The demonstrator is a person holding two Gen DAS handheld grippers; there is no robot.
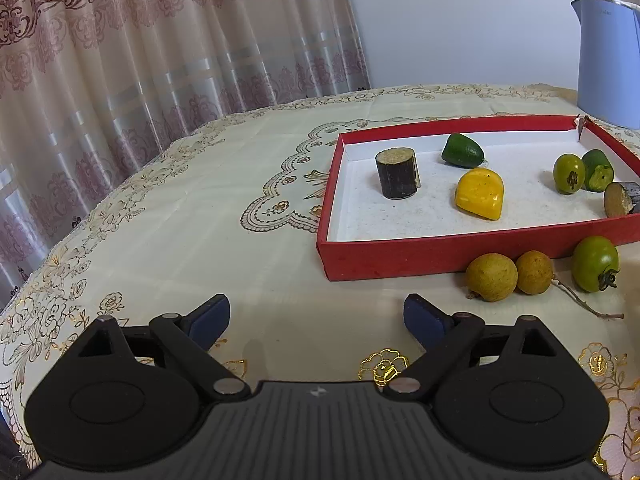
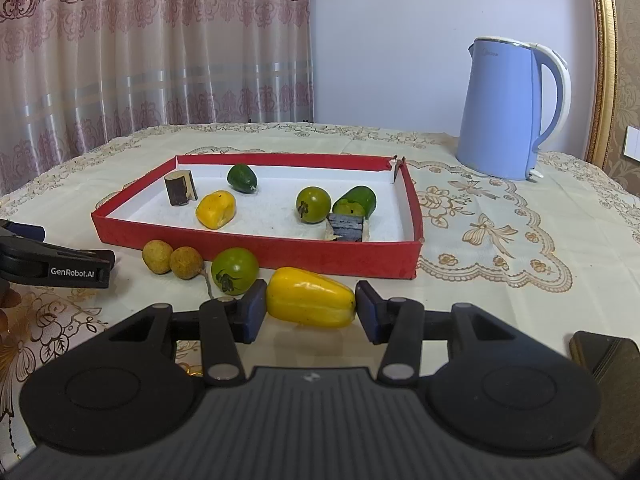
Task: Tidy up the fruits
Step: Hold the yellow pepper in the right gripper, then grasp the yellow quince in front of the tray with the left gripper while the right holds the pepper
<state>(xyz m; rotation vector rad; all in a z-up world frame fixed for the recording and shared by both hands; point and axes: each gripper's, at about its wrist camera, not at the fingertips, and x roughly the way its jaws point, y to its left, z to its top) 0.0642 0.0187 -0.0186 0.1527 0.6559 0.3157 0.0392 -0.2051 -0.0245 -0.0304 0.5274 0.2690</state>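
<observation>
A red box (image 2: 256, 250) sat in the middle of the tabletop (image 2: 500, 280). Its floor was white. Inside, near the left wall, stood a dark log piece (image 2: 179, 190). Just beside it lay a yellow fruit (image 2: 216, 209). A dark green fruit (image 2: 242, 178) lay near the back wall. Toward the right wall sat a round green fruit (image 2: 313, 204), a cut green fruit (image 2: 356, 201) and a second dark log piece (image 2: 347, 228), all close together.

Outside, along the front wall of the box, lay two brown round fruits (image 2: 172, 259) and a green tomato (image 2: 235, 271).

The right claw (image 2: 311, 312) was clamped on a long yellow pepper (image 2: 310, 303), in front of the box. The left claw (image 1: 316, 322) was spread wide with nothing in it.

A blue kettle (image 2: 508, 112) stood near the back right corner of the tabletop.
</observation>
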